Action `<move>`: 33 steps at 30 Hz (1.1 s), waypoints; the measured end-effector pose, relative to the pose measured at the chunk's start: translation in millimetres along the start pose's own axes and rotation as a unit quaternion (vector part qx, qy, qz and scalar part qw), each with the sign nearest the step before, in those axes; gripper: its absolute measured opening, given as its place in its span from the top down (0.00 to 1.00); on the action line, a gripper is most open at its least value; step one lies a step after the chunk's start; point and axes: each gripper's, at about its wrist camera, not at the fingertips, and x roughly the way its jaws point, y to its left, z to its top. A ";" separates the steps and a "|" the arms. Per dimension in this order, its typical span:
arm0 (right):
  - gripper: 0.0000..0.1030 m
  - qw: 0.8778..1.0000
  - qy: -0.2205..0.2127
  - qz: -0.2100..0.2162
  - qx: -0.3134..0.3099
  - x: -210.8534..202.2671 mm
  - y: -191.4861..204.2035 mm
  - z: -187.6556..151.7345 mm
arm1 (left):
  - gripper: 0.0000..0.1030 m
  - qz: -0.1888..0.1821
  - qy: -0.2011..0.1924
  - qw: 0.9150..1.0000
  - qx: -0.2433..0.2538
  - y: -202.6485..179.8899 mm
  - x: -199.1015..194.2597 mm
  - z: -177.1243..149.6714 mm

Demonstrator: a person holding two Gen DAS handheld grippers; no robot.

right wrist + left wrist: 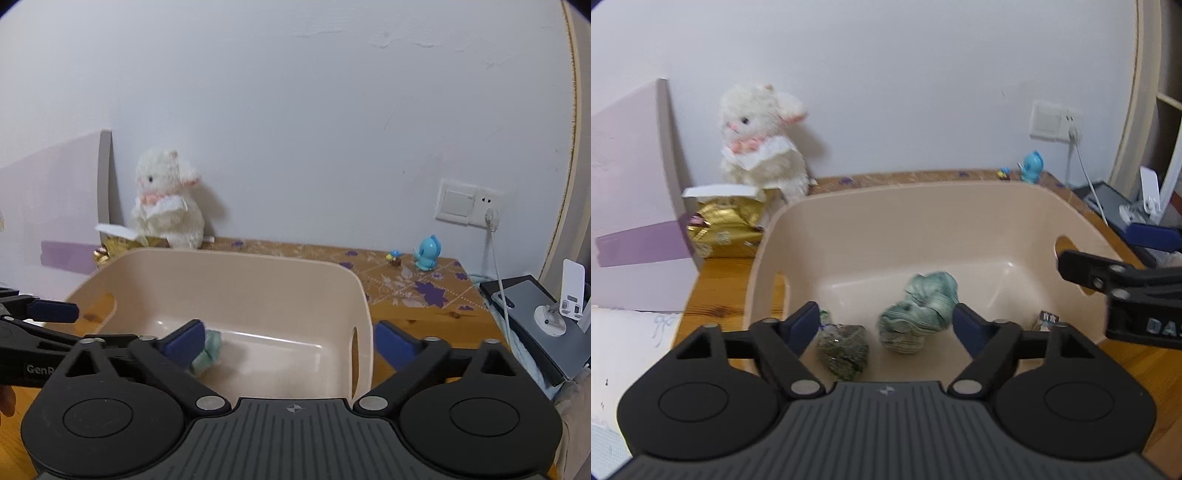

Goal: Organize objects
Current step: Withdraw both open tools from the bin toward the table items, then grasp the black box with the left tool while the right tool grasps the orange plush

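Observation:
A beige plastic bin (pixel 942 199) stands on the wooden table; it also shows in the right wrist view (pixel 258 269). Inside it lie a crumpled pale green cloth (pixel 919 314), a dark green wrapped bundle (pixel 844 350) and a small dark box (pixel 1048 319). My left gripper (pixel 886 326) is open and empty above the bin's near rim, with the cloth and bundle between its fingers in view. My right gripper (pixel 291 345) is open and empty over the bin's right end. The green cloth (pixel 210 352) shows partly behind its left finger.
A white plush rabbit (pixel 762 140) and a gold packet (pixel 726 229) stand at the back left by a purple board (pixel 631 206). A blue toy figure (pixel 426 253) and a tiny figurine (pixel 395 258) stand at the back right. A charger cable (pixel 498 280) hangs from the wall socket over a grey device (pixel 535 325).

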 end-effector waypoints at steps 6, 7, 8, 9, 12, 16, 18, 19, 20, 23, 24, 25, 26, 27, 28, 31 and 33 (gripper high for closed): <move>0.00 1.000 -0.004 -0.011 -0.007 -24.5 0.8 -2.8 | 0.11 0.009 -0.018 1.000 -0.019 9.5 -31.1 -2.1; 0.00 1.000 -0.003 -0.011 -0.007 -28.3 1.5 -4.3 | 0.09 0.011 -0.020 1.000 -0.020 10.5 -35.6 -3.0; 0.00 1.000 -0.003 -0.010 -0.006 -32.4 2.3 -6.0 | 0.08 0.013 -0.022 0.999 -0.022 11.4 -40.5 -4.7; 0.00 1.000 -0.002 -0.010 -0.006 -36.3 3.4 -7.5 | 0.08 0.013 -0.024 0.999 -0.024 12.6 -45.4 -6.8; 0.00 1.000 0.002 -0.011 -0.008 -46.6 6.4 -14.2 | 0.07 0.016 -0.025 0.999 -0.028 15.6 -57.7 -14.5; 0.00 1.000 0.014 -0.009 -0.007 -56.9 10.2 -28.6 | 0.07 0.021 -0.020 0.999 -0.027 19.2 -69.6 -27.3; 0.00 1.000 0.025 -0.007 -0.006 -59.7 10.8 -38.2 | 0.07 0.019 -0.015 0.999 -0.028 21.6 -73.4 -34.4; 0.00 0.999 0.031 -0.007 -0.006 -60.2 11.0 -42.9 | 0.07 0.019 -0.013 0.999 -0.028 22.4 -74.9 -38.6; 0.00 0.999 0.038 -0.007 -0.006 -60.4 11.0 -47.8 | 0.07 0.019 -0.010 0.999 -0.028 22.6 -75.8 -42.7; 0.00 0.998 0.059 -0.003 -0.003 -58.1 10.8 -62.6 | 0.07 0.022 0.000 0.999 -0.025 23.7 -76.7 -55.8; 0.00 0.998 0.067 -0.002 -0.004 -55.7 11.0 -67.2 | 0.07 0.023 0.004 0.999 -0.024 23.8 -76.3 -60.2; 0.00 0.997 0.075 -0.002 -0.006 -53.8 11.7 -72.1 | 0.07 0.025 0.008 0.999 -0.023 23.9 -75.6 -64.7; 0.00 0.997 0.081 -0.004 -0.009 -52.4 12.8 -76.6 | 0.07 0.025 0.012 0.999 -0.023 24.2 -74.6 -68.2; 0.00 0.996 0.089 -0.007 -0.013 -50.3 13.8 -80.5 | 0.07 0.026 0.017 0.999 -0.022 25.0 -73.4 -72.5; 0.00 0.995 0.096 -0.008 -0.016 -48.2 14.4 -84.2 | 0.07 0.026 0.021 0.999 -0.022 25.5 -71.8 -76.0; 0.00 0.993 0.117 -0.004 -0.016 -41.2 15.3 -95.6 | 0.07 0.026 0.039 0.999 -0.027 27.6 -64.6 -87.6; 0.00 0.991 0.131 0.001 -0.016 -36.0 16.6 -102.8 | 0.07 0.023 0.051 0.998 -0.029 28.3 -59.0 -94.7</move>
